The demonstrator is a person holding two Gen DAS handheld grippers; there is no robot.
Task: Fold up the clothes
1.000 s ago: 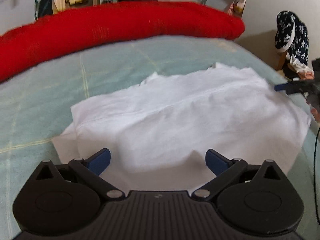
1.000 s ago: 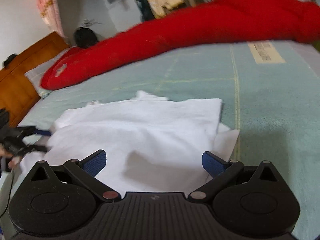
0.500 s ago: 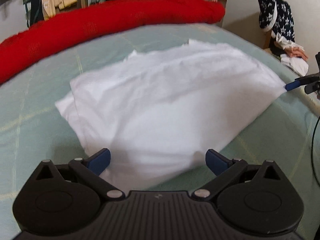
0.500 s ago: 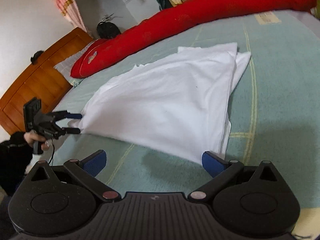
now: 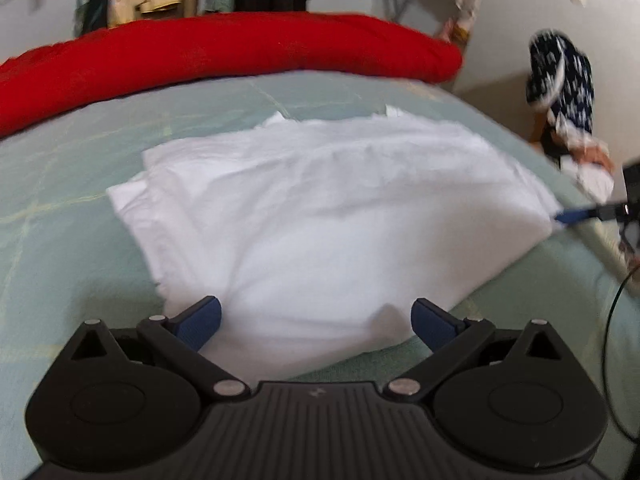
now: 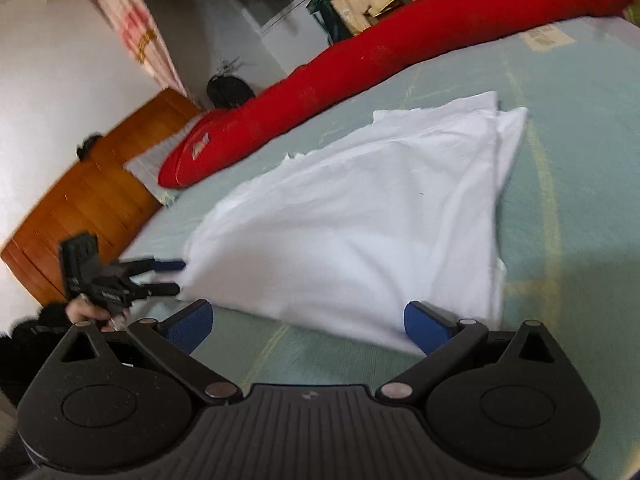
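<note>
A white garment [image 5: 340, 208] lies folded in layers on the pale green bed [image 5: 60, 240]. My left gripper [image 5: 316, 322] is open at its near edge, and the cloth reaches between the blue pads without being pinched. In the left wrist view, my right gripper [image 5: 560, 218] shows at the garment's far right corner. In the right wrist view, the garment [image 6: 360, 220] spreads ahead of my open right gripper [image 6: 307, 326], whose right pad touches the cloth's near corner. The left gripper [image 6: 178, 278], held in a hand [image 6: 86, 312], sits open at the garment's left corner.
A long red bolster [image 5: 220, 52] lies along the far side of the bed [image 6: 580, 80]. A wooden headboard [image 6: 80, 208] and a pillow stand at the left in the right wrist view. Dark patterned clothing [image 5: 560, 76] hangs beyond the bed's right edge. A cable [image 5: 612, 320] dangles there.
Both grippers have drawn back from above the garment to its opposite corners. The cloth now looks spread out wider and flatter. Both grippers stayed open.
</note>
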